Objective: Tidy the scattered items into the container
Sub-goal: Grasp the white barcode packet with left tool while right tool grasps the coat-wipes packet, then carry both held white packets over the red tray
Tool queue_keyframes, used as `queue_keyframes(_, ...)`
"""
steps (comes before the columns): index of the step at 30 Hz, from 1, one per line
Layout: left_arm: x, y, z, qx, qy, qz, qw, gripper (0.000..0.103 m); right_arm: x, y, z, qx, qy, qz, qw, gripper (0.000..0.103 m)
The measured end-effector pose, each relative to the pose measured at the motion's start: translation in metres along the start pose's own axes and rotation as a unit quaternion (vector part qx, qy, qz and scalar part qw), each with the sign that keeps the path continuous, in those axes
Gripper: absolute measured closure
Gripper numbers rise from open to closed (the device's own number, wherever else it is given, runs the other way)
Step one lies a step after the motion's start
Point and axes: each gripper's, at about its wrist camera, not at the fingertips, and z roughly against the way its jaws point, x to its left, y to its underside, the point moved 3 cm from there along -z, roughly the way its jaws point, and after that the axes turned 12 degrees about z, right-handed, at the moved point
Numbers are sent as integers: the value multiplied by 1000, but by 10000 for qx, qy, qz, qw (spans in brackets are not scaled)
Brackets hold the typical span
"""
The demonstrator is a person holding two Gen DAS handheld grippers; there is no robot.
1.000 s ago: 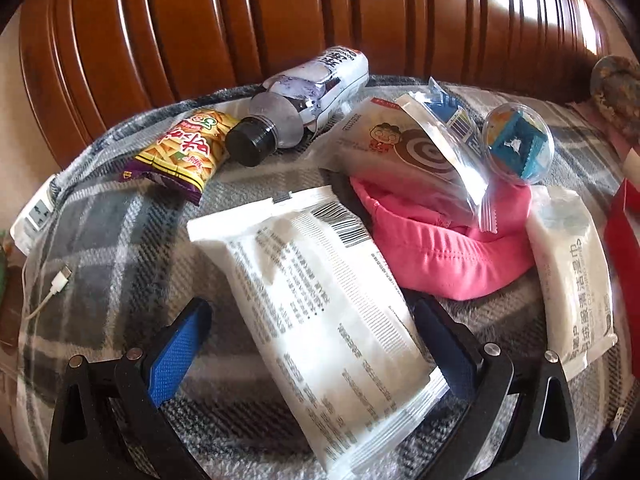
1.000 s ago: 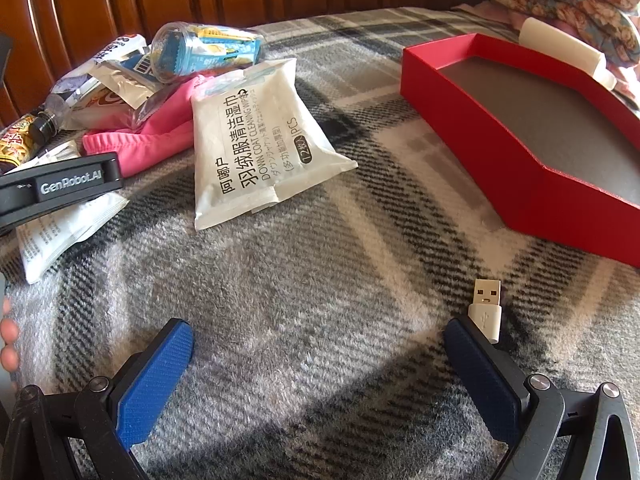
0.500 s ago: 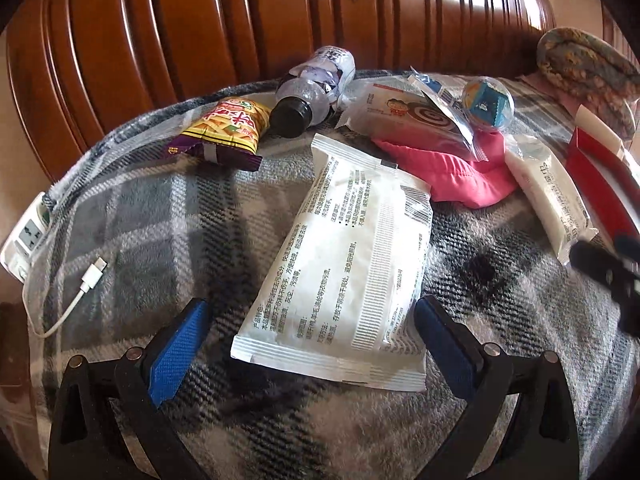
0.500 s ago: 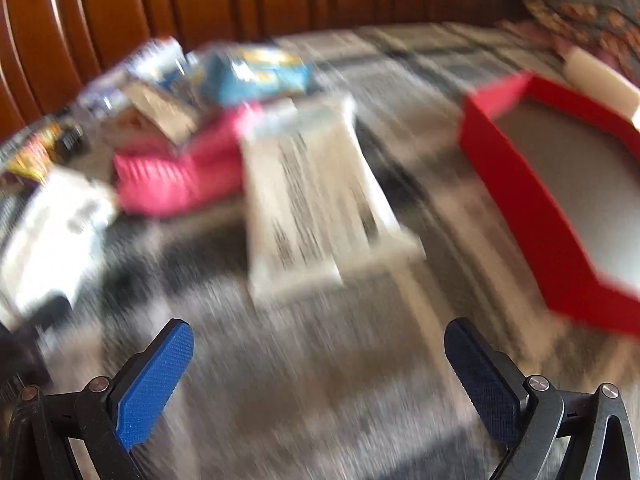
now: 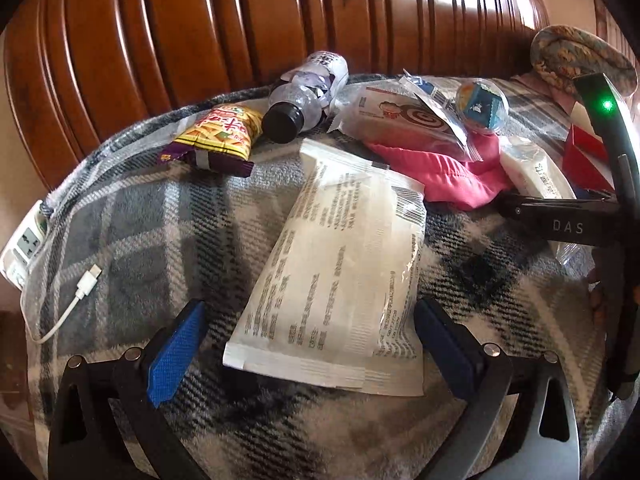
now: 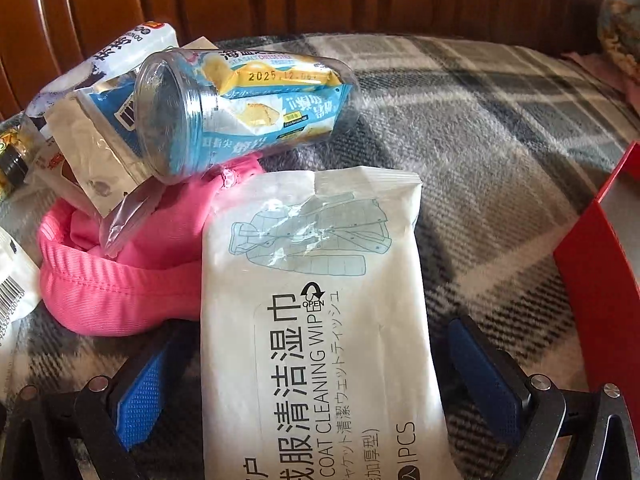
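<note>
The right hand-held gripper (image 6: pixel 316 384) is spread wide, gripping nothing, with a white wipes pack (image 6: pixel 320 320) lying flat between its blue pads (image 6: pixel 138 396); the pack reads "COAT CLEANING WIPES" and "OPEN" beside Chinese and Japanese print and a drawing of a padded coat. Ahead and left of it a pink cloth (image 6: pixel 120 280) lies bunched against the pack's edge, and a clear tube (image 6: pixel 240 112) with a blue-and-yellow snack label, stamped "2025.12", rests tilted on top of the cloth. The red container (image 6: pixel 600 280) shows at this gripper's right, its wall just beside the right finger.

The left hand-held gripper (image 5: pixel 308 344) is also released, straddling the near end of a large white pouch (image 5: pixel 340 272) covered in small print and a barcode. Farther ahead lie a yellow-and-purple snack bag (image 5: pixel 216 136), a dark-capped plastic bottle (image 5: pixel 304 96) on its side, and a clear-wrapped pack with a spiral-patterned cartoon face (image 5: pixel 400 116). To the right a black gripper body lettered "DAS" (image 5: pixel 568 224) crosses the view. A white charging cable (image 5: pixel 80 292) trails at the left on the plaid blanket (image 5: pixel 140 220).

A second ago the right gripper stood well back from the wipes; now it is over them.
</note>
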Motion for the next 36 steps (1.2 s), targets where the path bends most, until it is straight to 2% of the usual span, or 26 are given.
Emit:
queue_keyframes(6,-31,-24,-18,-78,-149,-973,9951,0,4,-5,-2,-15,18,14,10000,0)
queue_keyframes(9,-33,-32,-33,41,-114,-761,9970,0,-1,3,3,-8,-5,-2,10000,0)
queue_keyframes(12,-24,-36,-41,184,155,-381,9990,0,-2,5,4,-10,15,13,10000,0)
queue_keyframes(21,-28,-37,-45,161,134,-405,9990,1,-4,8,5,-20,85,32,10000,0)
queue_keyframes(23,-30,-35,-42,121,211,-442,9987,9,-2,9,6,-4,163,27,9999,0)
queue_keyframes(24,-33,-34,-38,48,249,-493,9985,27,-1,10,8,-5,192,11,9998,2)
queue_keyframes(25,-35,-33,-35,-34,200,-554,9983,38,0,11,10,-26,197,-10,9998,5)
queue_keyframes(26,-37,-32,-34,-85,140,-626,9979,38,1,13,13,-71,220,-36,9997,13)
queue_keyframes(27,-39,-31,-33,-122,78,-683,9976,39,2,14,18,-120,272,-69,9995,29)
queue_keyframes(28,-41,-30,-32,-160,42,-732,9972,40,3,15,22,-168,300,-96,9994,40)
queue_keyframes(36,-39,-25,-28,-147,-16,-702,9974,40,18,25,34,-137,397,-89,9991,41)
